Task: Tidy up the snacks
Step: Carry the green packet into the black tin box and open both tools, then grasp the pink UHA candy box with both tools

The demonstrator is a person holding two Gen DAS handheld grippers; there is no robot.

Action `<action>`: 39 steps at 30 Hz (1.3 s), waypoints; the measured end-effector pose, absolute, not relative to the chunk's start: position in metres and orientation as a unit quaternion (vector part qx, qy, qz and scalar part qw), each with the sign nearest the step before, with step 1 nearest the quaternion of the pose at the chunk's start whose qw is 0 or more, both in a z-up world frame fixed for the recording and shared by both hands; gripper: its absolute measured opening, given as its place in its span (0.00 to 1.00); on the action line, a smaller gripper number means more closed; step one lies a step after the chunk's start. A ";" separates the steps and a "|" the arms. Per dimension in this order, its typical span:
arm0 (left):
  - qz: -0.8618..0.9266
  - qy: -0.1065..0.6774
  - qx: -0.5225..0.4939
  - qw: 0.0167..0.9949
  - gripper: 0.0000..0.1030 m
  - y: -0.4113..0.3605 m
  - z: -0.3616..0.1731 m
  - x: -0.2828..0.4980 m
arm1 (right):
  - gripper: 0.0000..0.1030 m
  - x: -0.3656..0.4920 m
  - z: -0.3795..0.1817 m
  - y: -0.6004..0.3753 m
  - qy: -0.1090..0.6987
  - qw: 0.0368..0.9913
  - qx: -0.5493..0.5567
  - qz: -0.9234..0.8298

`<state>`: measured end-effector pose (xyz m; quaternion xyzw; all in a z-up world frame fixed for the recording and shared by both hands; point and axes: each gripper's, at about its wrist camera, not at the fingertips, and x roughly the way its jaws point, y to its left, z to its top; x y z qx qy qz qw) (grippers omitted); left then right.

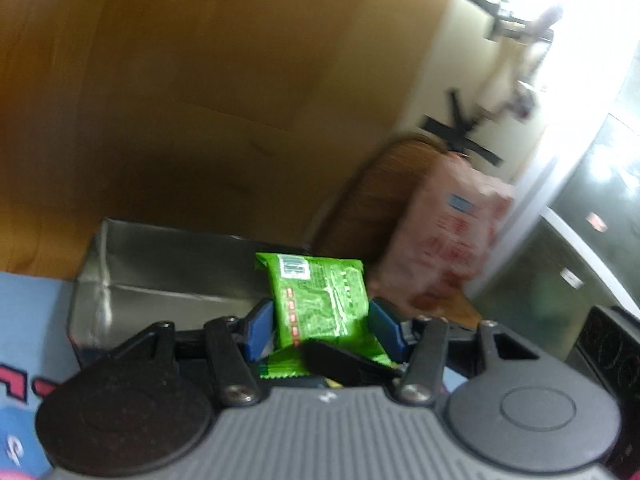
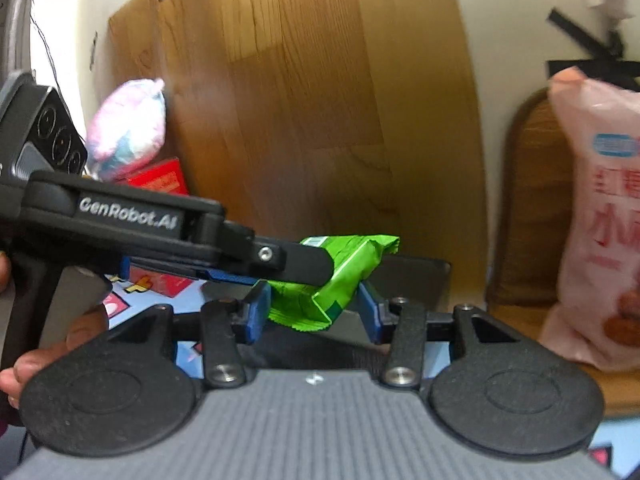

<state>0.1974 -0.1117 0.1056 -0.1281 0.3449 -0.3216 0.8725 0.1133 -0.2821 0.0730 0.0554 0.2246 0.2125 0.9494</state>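
A green snack packet point(image 1: 320, 300) sits between the blue pads of my left gripper point(image 1: 322, 326), which is shut on it above a silver-lined box point(image 1: 160, 276). In the right wrist view the same green packet point(image 2: 340, 276) hangs between the blue pads of my right gripper point(image 2: 314, 310), whose jaws stand wide and do not press it. The left gripper's black finger point(image 2: 296, 266) crosses in from the left and clamps the packet. The right gripper's finger point(image 1: 340, 360) shows under the packet in the left wrist view.
A pink snack bag point(image 2: 600, 220) leans on a brown chair back point(image 2: 528, 208) at the right; it also shows in the left wrist view point(image 1: 448, 232). A wooden board point(image 2: 312, 100) stands behind. A pastel bag point(image 2: 128, 128) and a red box point(image 2: 160, 180) lie at the left.
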 end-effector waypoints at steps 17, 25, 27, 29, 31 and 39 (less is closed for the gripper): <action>-0.359 0.368 -0.170 0.841 0.59 -0.028 0.069 0.120 | 0.61 -0.002 0.056 -0.281 0.291 0.904 0.092 0.300; -0.346 0.376 -0.201 0.836 0.59 -0.009 0.060 0.060 | 0.25 -0.025 0.048 -0.252 0.320 0.901 0.023 0.293; -0.351 0.375 -0.202 0.834 0.59 -0.009 0.063 0.050 | 0.25 -0.035 0.058 -0.264 0.303 0.908 0.037 0.286; -0.360 0.374 -0.198 0.831 0.59 -0.012 0.067 0.041 | 0.25 -0.049 0.069 -0.285 0.289 0.914 0.055 0.278; -0.374 0.372 -0.190 0.828 0.61 -0.022 0.070 0.032 | 0.25 -0.059 0.076 -0.307 0.279 0.923 0.063 0.258; -0.441 0.385 -0.129 0.801 0.61 -0.090 0.066 -0.002 | 0.29 -0.098 0.047 -0.411 0.292 0.909 0.251 0.158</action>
